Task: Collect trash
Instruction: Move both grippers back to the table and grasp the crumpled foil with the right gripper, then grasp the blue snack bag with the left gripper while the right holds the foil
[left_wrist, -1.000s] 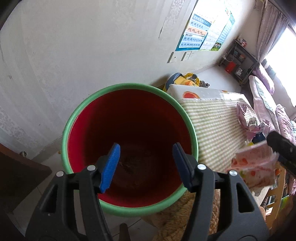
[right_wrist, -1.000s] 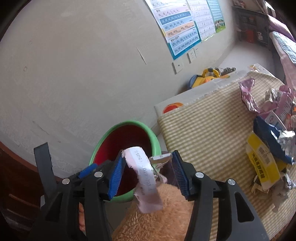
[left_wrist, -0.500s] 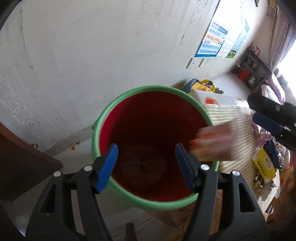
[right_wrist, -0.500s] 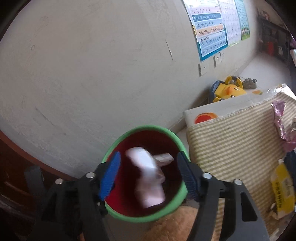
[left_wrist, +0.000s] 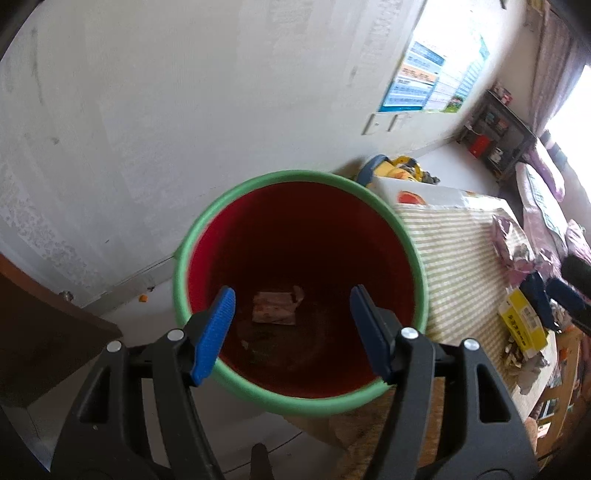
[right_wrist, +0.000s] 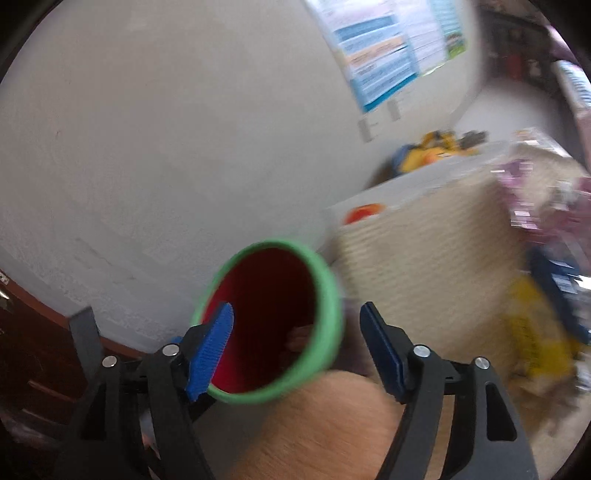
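My right gripper (right_wrist: 295, 350) has just been opening with nothing between its fingers, my left gripper (left_wrist: 291, 328) gapes empty over the red bin (left_wrist: 301, 400), a pink wrapper (left_wrist: 275, 312) lying inside.

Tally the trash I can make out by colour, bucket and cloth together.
Pink wrapper, in the bucket: 1
Purple wrapper, on the cloth: 1
Blue wrapper: 1
Yellow packet: 1
Total: 4; pale scraps too jumbled to count.
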